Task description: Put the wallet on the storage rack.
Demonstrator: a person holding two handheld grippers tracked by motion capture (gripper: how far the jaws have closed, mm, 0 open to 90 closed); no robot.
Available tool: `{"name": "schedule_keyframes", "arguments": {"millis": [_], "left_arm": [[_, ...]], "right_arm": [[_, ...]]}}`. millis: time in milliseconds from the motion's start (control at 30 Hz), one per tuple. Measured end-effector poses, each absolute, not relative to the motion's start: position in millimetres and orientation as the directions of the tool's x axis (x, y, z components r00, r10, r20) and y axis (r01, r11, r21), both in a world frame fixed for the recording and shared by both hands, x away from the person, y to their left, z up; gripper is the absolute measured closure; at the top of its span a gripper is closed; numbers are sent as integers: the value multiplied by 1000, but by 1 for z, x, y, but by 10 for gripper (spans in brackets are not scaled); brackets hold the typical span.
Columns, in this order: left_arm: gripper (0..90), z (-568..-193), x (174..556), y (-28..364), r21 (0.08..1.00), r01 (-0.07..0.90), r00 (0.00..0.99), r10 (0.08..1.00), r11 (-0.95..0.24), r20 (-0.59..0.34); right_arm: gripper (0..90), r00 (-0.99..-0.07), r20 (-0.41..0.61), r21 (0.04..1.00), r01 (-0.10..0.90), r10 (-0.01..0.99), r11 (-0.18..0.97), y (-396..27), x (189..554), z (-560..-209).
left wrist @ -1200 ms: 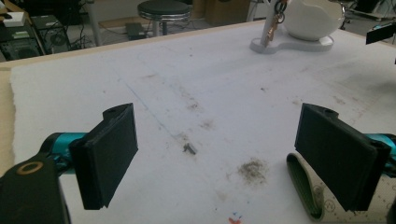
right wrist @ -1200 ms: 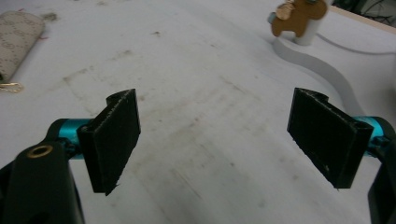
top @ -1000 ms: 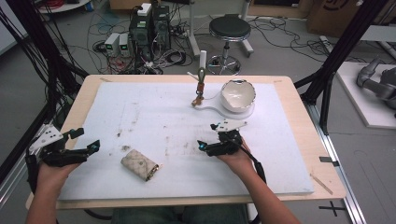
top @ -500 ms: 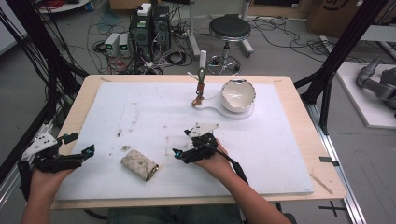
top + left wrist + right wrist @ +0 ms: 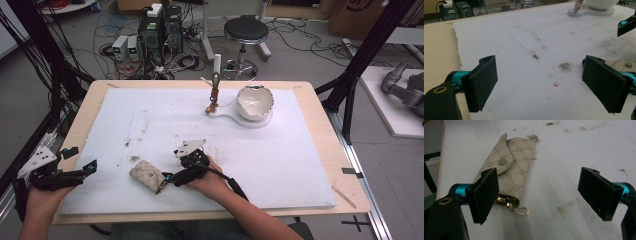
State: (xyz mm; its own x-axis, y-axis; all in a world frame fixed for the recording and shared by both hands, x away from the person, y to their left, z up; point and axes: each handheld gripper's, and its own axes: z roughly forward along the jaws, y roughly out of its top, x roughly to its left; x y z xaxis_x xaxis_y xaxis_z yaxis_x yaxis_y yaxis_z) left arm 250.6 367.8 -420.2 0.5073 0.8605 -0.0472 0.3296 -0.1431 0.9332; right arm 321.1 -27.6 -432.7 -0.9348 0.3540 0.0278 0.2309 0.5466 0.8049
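The beige key pouch [image 5: 147,175] lies flat on the white board [image 5: 280,165] near its front edge, snap flap shut, gold clasp [image 5: 517,209] poking from one end. Nothing is grasped yet, so I'd judge you're at the approach, with the pickup left to do. Your right gripper [image 5: 165,181] sits at the pouch's 3 o'clock, jaws spread wide, low over the board. Your left gripper [image 5: 84,167] waits at 9 o'clock, well apart, released too.
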Motion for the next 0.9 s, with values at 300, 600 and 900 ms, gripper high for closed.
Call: {"name": "schedule_keyframes", "arguments": {"millis": [300,600,900], "left_arm": [[131,-421,246,372,932,332,497,866,-142,-45],[131,-421,244,374,931,336,491,870,-143,-43],[131,-421,243,375,931,337,489,871,-141,-45]], "right_arm": [[173,-939,61,782,255,338,569,-3,312,-439],[173,-937,90,769,281,338,574,15,303,-446],[173,-935,57,730,277,349,624,25,299,-453]]}}
